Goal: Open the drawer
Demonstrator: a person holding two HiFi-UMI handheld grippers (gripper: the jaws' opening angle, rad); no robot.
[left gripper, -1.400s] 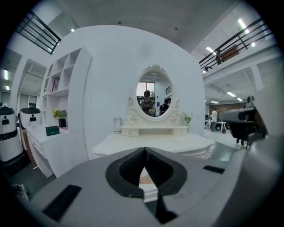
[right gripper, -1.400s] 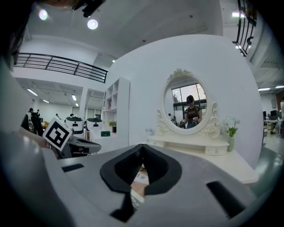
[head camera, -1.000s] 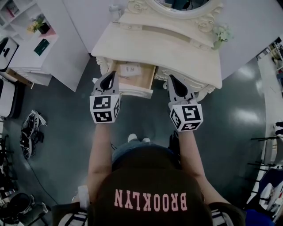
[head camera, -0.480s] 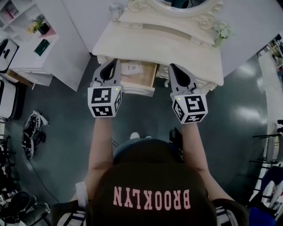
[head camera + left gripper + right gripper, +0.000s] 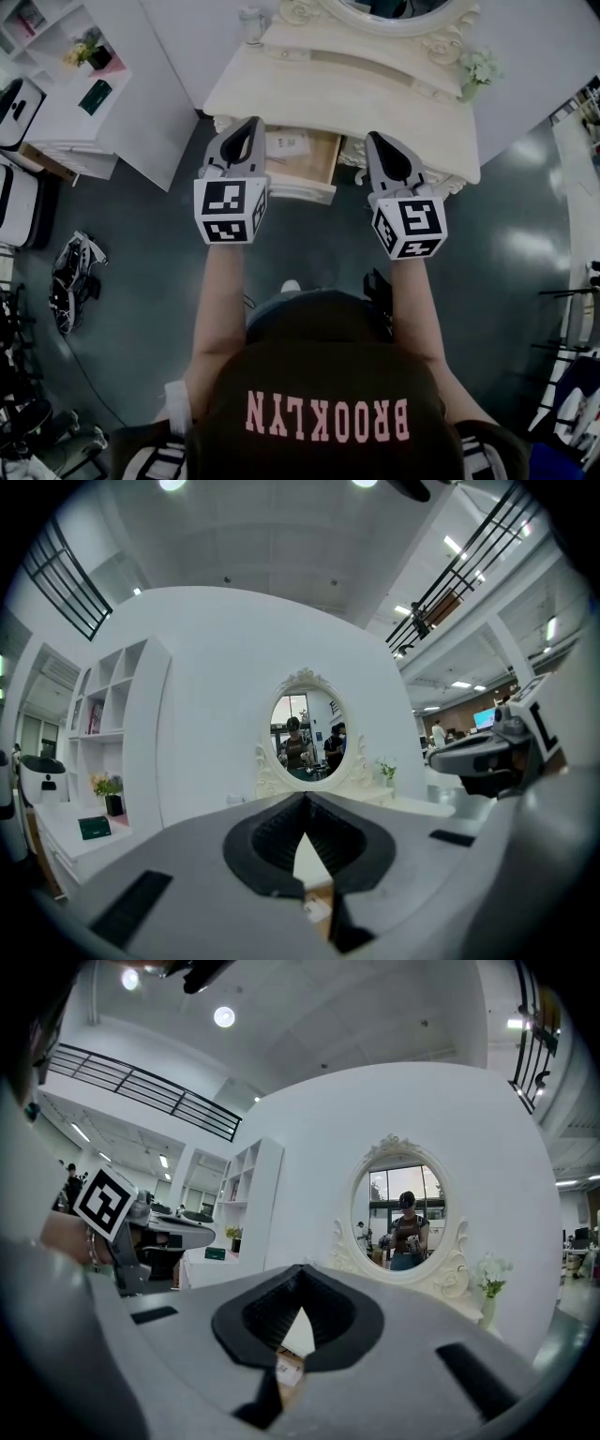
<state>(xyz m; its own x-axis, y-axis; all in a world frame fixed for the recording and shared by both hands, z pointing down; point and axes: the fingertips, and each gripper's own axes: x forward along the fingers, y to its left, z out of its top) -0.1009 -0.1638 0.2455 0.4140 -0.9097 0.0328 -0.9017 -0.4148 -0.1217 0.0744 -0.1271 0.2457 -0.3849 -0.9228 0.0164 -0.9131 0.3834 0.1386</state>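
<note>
The cream dressing table [image 5: 375,103] has its left drawer [image 5: 305,192] pulled out, showing a wooden bottom with a white card [image 5: 286,143] in it. My left gripper [image 5: 250,123] is shut and empty, held level above the drawer's left edge, touching nothing. My right gripper [image 5: 376,137] is also shut and empty, hovering just right of the drawer before the table's front edge. In the left gripper view the closed jaws [image 5: 305,797] point at the oval mirror [image 5: 307,726]. The right gripper view shows its closed jaws [image 5: 300,1268] below the same mirror [image 5: 403,1218].
A white shelf unit [image 5: 89,112] with a green box and flowers stands to the left. A small flower vase [image 5: 478,67] and a jar [image 5: 251,23] sit on the table. Shoes [image 5: 67,281] lie on the dark floor at left.
Both grippers have risen and sit a little higher in the view, nearer the table's edge. The drawer stays pulled out as before.
</note>
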